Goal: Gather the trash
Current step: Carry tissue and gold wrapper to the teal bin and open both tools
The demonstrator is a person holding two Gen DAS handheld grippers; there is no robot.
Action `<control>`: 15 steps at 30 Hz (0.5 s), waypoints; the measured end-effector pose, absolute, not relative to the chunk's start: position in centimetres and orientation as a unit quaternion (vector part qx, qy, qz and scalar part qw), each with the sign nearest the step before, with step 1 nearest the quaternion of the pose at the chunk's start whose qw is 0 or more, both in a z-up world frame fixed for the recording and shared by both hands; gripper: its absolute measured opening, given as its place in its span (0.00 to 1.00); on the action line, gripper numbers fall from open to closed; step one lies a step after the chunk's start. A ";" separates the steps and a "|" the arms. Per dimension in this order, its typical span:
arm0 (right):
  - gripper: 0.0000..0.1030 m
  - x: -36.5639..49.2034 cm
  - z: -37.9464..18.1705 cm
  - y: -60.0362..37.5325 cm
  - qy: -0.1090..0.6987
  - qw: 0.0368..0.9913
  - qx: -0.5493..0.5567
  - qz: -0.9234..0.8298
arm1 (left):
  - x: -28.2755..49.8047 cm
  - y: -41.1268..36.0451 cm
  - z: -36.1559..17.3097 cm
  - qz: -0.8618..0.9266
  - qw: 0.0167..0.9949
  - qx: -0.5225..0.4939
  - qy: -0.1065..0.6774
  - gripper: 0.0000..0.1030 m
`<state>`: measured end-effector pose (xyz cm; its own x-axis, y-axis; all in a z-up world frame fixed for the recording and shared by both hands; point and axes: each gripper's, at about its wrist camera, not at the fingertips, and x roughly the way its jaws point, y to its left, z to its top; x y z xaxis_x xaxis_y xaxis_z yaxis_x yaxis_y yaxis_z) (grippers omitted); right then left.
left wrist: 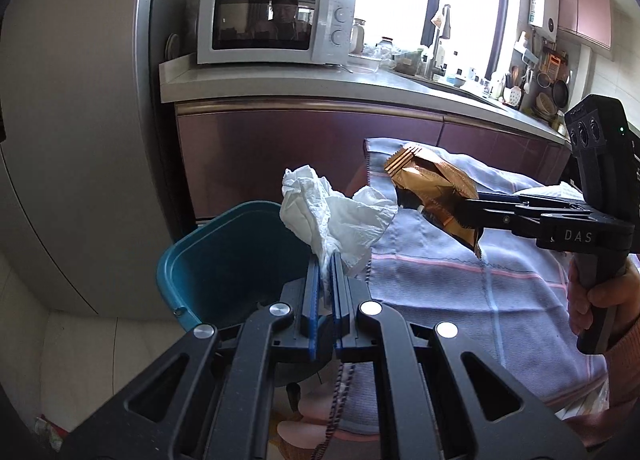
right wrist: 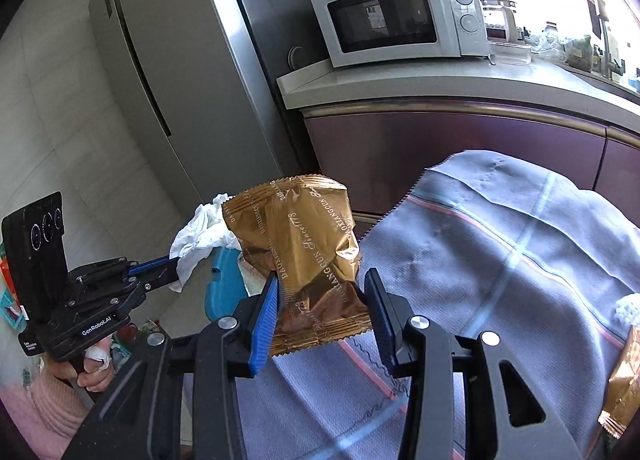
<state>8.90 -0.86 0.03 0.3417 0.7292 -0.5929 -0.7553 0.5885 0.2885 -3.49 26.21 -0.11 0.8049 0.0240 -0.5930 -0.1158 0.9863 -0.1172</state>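
Observation:
My left gripper (left wrist: 326, 264) is shut on a crumpled white tissue (left wrist: 328, 211), held above the right rim of a teal bin (left wrist: 192, 260). In the right wrist view that tissue (right wrist: 196, 240) and the left gripper (right wrist: 168, 266) show at the left, with the bin (right wrist: 224, 292) partly hidden behind them. My right gripper (right wrist: 322, 292) is shut on a golden snack wrapper (right wrist: 304, 244), its blue pads pressing both sides. The left wrist view shows the wrapper (left wrist: 432, 195) in the right gripper (left wrist: 468, 215), over the cloth's left part, right of the bin.
A blue-grey checked cloth (right wrist: 500, 260) covers the table to the right. Another golden wrapper (right wrist: 624, 384) and something white (right wrist: 628, 310) lie at its right edge. Behind stand purple cabinets (left wrist: 300, 147), a counter with a white microwave (left wrist: 276, 27), and a grey fridge (right wrist: 180, 59).

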 end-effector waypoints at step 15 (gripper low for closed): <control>0.40 11.5 -2.6 7.6 0.395 0.794 -0.078 0.455 | -0.5 30.9 -4.1 0.087 0.928 -0.084 0.353 0.06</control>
